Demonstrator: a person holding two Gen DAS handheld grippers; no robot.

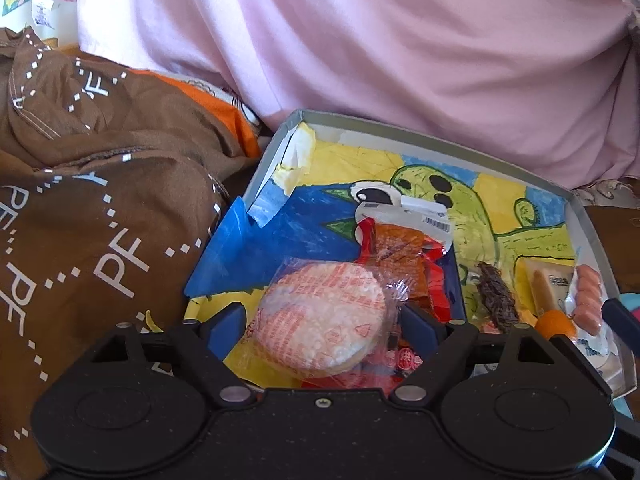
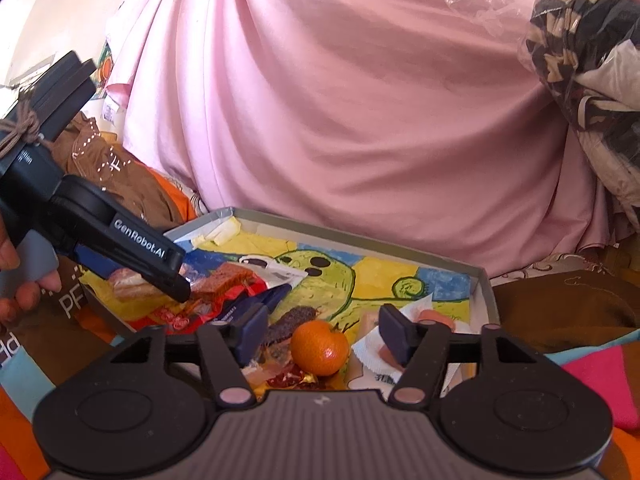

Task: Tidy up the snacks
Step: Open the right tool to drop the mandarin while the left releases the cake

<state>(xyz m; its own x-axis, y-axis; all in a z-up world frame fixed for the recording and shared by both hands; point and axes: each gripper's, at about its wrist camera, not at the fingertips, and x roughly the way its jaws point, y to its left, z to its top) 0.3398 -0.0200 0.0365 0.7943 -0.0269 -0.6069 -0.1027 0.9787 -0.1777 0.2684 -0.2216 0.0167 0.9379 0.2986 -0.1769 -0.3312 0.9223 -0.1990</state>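
A shallow tray (image 1: 400, 125) lined with a painted green-and-yellow drawing holds the snacks. My left gripper (image 1: 324, 326) is open, its blue pads on either side of a round rice cracker (image 1: 324, 316) in clear wrap. Behind the cracker lie a red-orange packet (image 1: 404, 252), a dark brown bar (image 1: 496, 296) and a wrapped sausage (image 1: 588, 296). My right gripper (image 2: 324, 334) is open just above a mandarin (image 2: 320, 348). Beside it are the dark bar (image 2: 288, 322) and the sausage packet (image 2: 436, 316). The left gripper (image 2: 176, 288) reaches into the tray's (image 2: 360, 240) left side.
Pink cloth (image 1: 400, 40) rises behind the tray. Brown fabric with white lettering (image 1: 100, 200) is piled to its left. A plastic bag of patterned fabric (image 2: 592, 80) hangs at upper right. A hand (image 2: 12, 272) holds the left gripper's handle.
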